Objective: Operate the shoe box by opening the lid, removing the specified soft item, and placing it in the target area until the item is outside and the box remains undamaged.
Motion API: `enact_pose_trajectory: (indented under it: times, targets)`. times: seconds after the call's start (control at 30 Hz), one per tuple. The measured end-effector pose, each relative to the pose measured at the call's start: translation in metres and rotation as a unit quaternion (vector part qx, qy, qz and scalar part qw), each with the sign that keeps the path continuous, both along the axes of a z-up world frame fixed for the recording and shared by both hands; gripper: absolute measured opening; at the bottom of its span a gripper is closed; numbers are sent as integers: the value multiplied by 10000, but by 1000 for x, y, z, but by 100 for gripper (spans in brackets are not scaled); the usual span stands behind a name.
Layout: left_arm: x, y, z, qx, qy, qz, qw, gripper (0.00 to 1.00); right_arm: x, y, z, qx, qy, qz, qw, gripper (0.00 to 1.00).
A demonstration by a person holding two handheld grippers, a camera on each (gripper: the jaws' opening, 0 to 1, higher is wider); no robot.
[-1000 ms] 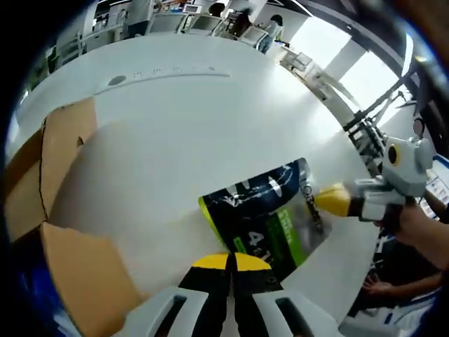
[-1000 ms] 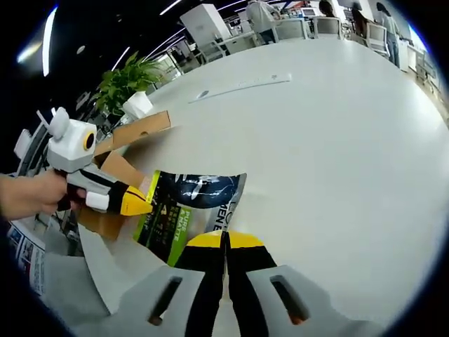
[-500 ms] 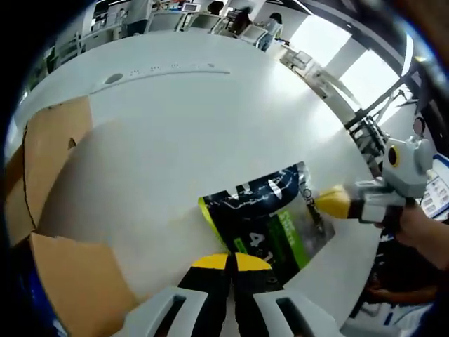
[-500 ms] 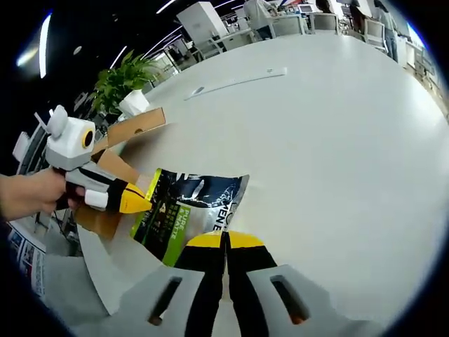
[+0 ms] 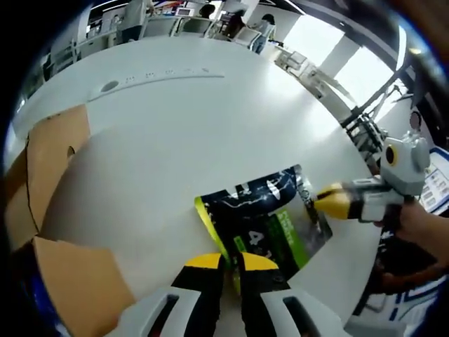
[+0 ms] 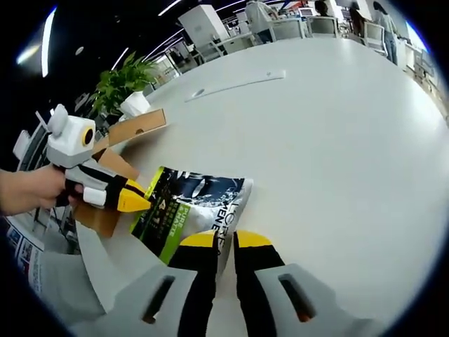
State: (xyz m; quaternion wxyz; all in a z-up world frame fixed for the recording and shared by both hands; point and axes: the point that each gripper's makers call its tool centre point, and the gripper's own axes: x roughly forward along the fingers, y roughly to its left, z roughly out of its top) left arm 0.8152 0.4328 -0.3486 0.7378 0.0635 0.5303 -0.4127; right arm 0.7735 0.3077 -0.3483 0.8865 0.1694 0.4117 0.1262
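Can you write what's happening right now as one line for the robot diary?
pouch: flat on table | left claw: open | right claw: open | box: open

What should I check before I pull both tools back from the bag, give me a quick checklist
1. Bag out of the shoe box and lying on the white table: ok.
2. Left tool let go: ok, a gap shows between its yellow tips.
3. Right tool let go: ok, its tips stand apart at the bag's edge.
4. Bag corners free of the tips: cannot tell, the bag's edge sits right at both tools.
5. Box undamaged: cannot tell, only its brown flaps are in view, none visibly torn.
6. Bag fully on the table: ok in the right gripper view.
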Motion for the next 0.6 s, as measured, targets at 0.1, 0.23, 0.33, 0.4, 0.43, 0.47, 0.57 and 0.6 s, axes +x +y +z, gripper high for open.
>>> enact_pose_trajectory:
  times: [0.1,0.23,0.33,0.4,0.43,0.47,0.57,0.6]
  targets:
    - [-1,0,2,-11,7,4,10000,8,4,0,0,6,-11,-10,10000,10]
    - [-2,2,2,-15,22,-5,10000,8,7,-2,0,-57,-34,37,10000,9]
    - [-3,3,3,-12,31,3,10000,8,6,-4,0,-92,-33,32,9999,9]
    - [-3,3,5,-16,3,4,10000,8,4,-3,3,-143,-47,38,9999,11]
    - [-4,3,6,-17,-4,5,10000,9,3,-3,4,-146,-54,28,9999,13]
    - [-4,2,7,-23,-26,-5,10000,10,4,-4,3,-147,-57,21,9999,15]
    - [-2,1,10,-36,-142,-81,9999,19,2,-5,10,-214,-114,-24,9997,21]
    - [-2,0,12,-48,-171,-103,9998,20,4,-7,9,-218,-122,-30,9997,21]
